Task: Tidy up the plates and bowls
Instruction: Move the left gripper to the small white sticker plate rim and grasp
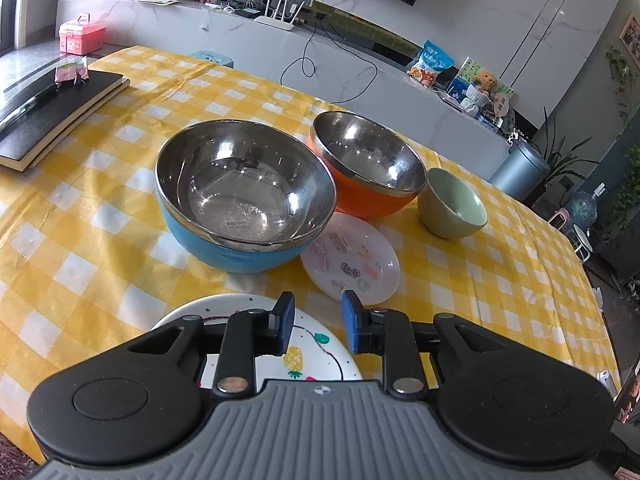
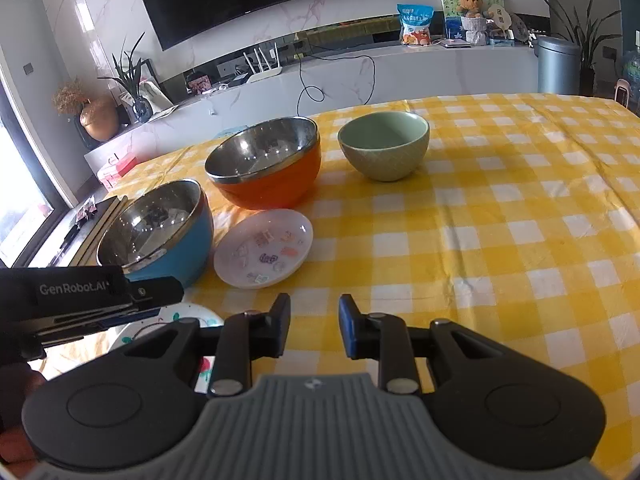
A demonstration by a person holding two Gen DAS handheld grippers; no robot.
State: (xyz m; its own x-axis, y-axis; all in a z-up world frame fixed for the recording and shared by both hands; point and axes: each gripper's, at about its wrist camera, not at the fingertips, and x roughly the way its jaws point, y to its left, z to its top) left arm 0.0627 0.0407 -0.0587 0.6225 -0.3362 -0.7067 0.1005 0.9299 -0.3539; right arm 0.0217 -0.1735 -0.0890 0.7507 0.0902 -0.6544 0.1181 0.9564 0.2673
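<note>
**Both grippers parted and empty above the near edge of the surface**

The left gripper (image 1: 316,326) has its jaws a little apart with nothing between the blue pads. It hangs over the far rim of a white plate (image 1: 320,340) painted with a pineapple, without touching it. The right gripper (image 2: 314,326) stands the same way: jaws slightly open, empty, over bare yellow-checked cloth (image 2: 480,240). In the right wrist view the left gripper (image 2: 152,300) enters from the left edge, above the white plate (image 2: 192,314).

Just beyond the white plate sits a translucent pink plate (image 1: 352,258) with small stickers on it. The blue bowl (image 1: 244,196), steel-lined, stands to its left, its base touching or just beside the pink rim. The orange bowl (image 1: 368,162), also steel-lined, stands behind the pink plate and beside the blue bowl; whether the two bowls touch cannot be told. The green bowl (image 1: 452,204) stands upright to the right of the orange bowl, slightly apart. All bowls are empty.

A black notebook (image 1: 60,108) with a pen lies at the far left of the surface.
</note>
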